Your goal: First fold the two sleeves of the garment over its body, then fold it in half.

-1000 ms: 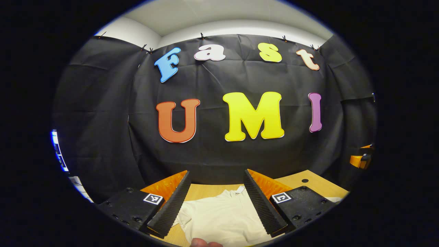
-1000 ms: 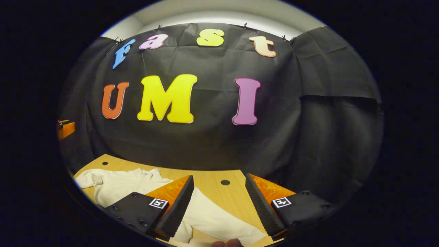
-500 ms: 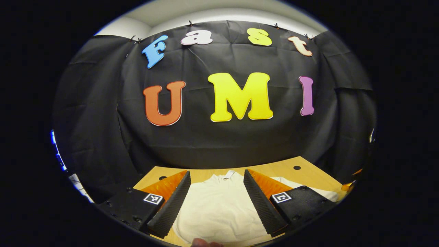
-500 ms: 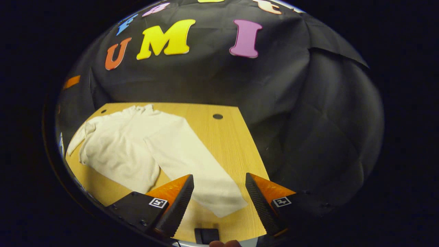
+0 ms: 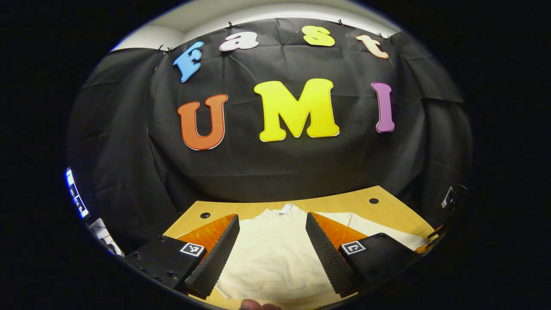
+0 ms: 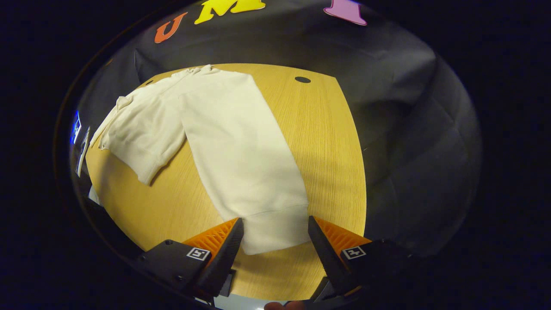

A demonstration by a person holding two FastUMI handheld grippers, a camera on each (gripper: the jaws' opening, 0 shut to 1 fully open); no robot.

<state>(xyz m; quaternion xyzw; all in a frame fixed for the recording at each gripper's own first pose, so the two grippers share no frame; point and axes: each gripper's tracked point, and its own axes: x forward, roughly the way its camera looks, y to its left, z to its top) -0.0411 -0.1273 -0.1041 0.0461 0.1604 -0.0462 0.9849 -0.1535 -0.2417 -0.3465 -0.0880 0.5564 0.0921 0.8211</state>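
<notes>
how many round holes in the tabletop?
2 seen: one hole near the back-left corner, one hole near the back-right. The garment may hide others.

Both grippers share one build: wedge-shaped ribbed fingers [image 5: 215, 258] on dark screw-studded blocks, each bearing a small square black-and-white marker [image 6: 198, 253].
</notes>
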